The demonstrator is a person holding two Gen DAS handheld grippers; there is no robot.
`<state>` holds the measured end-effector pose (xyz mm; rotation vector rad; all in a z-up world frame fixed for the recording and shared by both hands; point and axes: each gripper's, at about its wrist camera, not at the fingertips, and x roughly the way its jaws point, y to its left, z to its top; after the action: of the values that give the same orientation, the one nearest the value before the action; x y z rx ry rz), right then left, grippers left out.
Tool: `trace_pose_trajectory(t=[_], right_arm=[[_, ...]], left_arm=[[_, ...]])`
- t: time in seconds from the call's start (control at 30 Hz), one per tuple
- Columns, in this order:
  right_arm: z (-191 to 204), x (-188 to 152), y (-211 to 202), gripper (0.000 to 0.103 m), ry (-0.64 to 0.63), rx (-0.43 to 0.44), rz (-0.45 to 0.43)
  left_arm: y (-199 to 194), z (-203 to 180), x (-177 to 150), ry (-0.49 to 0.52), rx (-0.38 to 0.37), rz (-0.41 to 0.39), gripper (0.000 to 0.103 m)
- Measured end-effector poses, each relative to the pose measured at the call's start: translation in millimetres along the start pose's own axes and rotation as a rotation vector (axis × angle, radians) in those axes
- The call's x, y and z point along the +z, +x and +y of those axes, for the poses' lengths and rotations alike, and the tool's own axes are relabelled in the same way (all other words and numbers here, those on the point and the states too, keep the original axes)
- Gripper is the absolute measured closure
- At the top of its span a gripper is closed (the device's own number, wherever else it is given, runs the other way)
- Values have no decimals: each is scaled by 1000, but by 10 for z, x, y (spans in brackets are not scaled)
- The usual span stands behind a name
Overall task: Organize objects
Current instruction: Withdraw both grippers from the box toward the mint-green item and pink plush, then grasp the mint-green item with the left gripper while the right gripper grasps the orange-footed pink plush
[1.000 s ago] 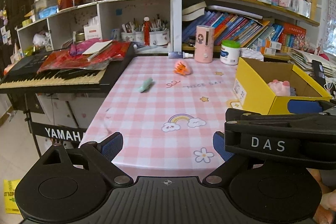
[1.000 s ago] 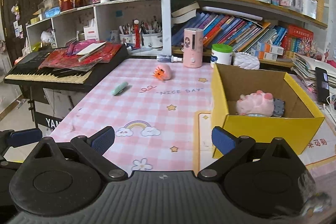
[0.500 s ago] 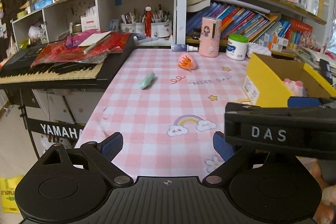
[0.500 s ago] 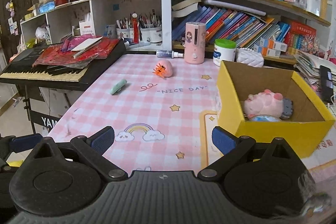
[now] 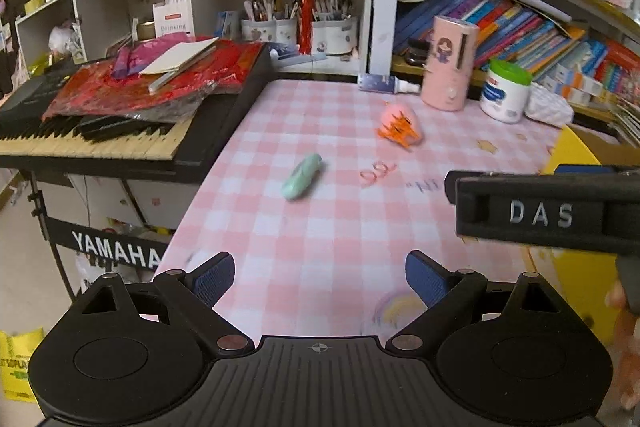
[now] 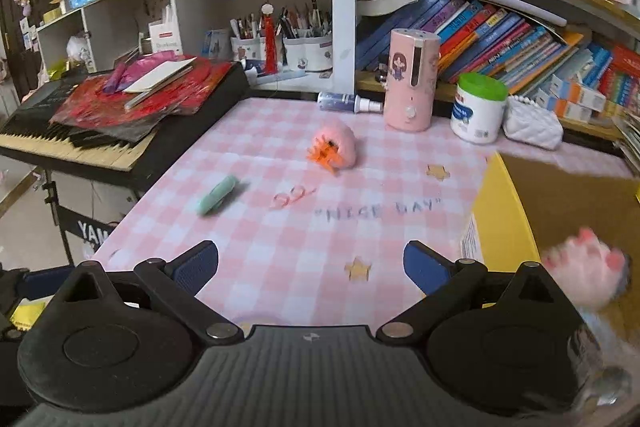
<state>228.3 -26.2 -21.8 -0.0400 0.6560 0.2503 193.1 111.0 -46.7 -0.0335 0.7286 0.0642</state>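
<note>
Left wrist view: left gripper is hovering over the near edge of the pink checked tablecloth, jaws spread wide, nothing between the blue pads. Mint-green clip is lying flat on the cloth at 12 o'clock from the gripper, well apart from it. Pink plush toy with orange legs is sitting further out at 1 o'clock, near the pink cylindrical humidifier and the green-lidded jar. Keyboard is standing along the table's edge at 10 o'clock, red papers piled on it.

Right wrist view: right gripper is also hovering with jaws wide apart and empty. Green clip is showing at 11 o'clock, plush toy at 12 o'clock. Yellow cardboard box is sitting at 2 o'clock, open-topped, with a blurred pink soft toy inside it.
</note>
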Motion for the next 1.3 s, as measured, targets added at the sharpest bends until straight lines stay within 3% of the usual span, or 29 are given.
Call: trace_pose_trajectory(t=[0.3,0.4,0.57,0.73,0.8,0.93,1.17,1.3], right_arm=[[-209,603,809,7,-9,24,-14],[-243,728,1087,13,-23,36,-7],[-326,841,1555,13,-13,26,51],[-390,899,1857,13,6,20,70],[-395,918,1932,12,7,25,66],[-388,983,2114,10,6,37,69],[-351,1074,2510,12,46,24,131],[-360,1063,2682,24,65,29,185]], left_arm=[[616,-69,465,45,27,-37,13],[885,-67,549,50,27,-14,23],[1288,-25,598,43,44,46,42],[1559,12,623,45,60,77,51],[1663,19,620,58,68,99,62],[1703,40,613,56,49,103,80],[1508,189,554,-27,29,133,81],[1326,227,531,-58,12,137,81]])
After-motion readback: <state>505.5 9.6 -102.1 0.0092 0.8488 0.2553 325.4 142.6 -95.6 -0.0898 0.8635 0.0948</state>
